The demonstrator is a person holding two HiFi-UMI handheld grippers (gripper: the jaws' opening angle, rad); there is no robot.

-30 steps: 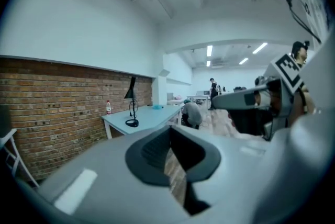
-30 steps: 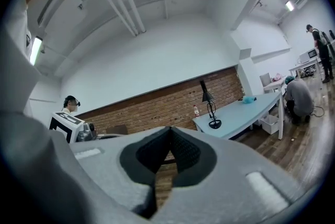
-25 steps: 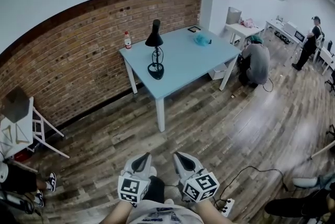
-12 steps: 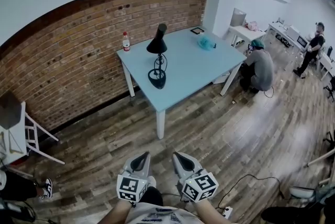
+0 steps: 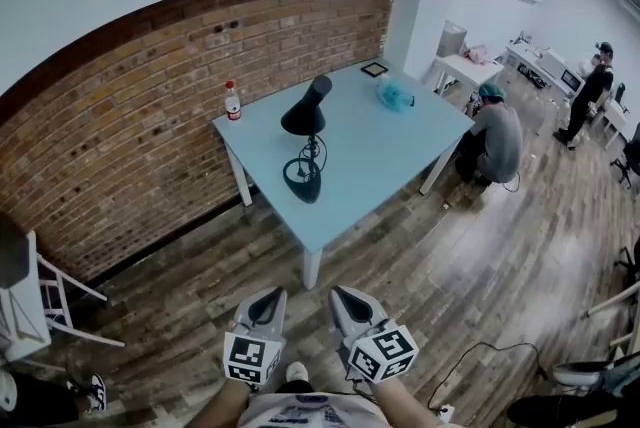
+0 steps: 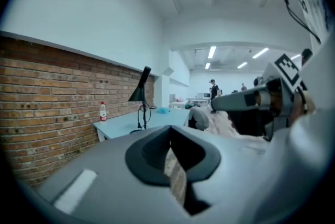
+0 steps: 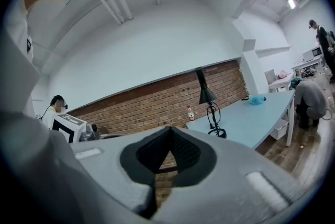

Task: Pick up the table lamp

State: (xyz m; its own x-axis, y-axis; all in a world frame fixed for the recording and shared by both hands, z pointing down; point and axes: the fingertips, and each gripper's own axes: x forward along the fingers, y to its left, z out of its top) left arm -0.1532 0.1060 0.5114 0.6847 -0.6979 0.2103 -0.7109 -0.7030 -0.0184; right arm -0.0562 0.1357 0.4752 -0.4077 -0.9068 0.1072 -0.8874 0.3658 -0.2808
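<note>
A black table lamp (image 5: 304,138) with a cone shade and a round base stands upright on the light blue table (image 5: 370,141), near its left front part. The lamp (image 6: 141,103) shows small and far off in the left gripper view, and the lamp (image 7: 210,105) also stands well ahead in the right gripper view. My left gripper (image 5: 269,300) and right gripper (image 5: 345,300) hang side by side low in the head view, over the wooden floor and well short of the table. Both are shut and hold nothing.
A plastic bottle (image 5: 232,102) stands at the table's back left corner, a crumpled blue bag (image 5: 393,95) and a small dark frame (image 5: 374,69) at its far end. A person crouches (image 5: 494,138) beside the table's right side. A brick wall (image 5: 150,116) runs behind. Cables (image 5: 480,356) lie on the floor at right.
The table and lamp have come closer and grown in the head view as both grippers advanced together across the floor. Both stayed shut.
</note>
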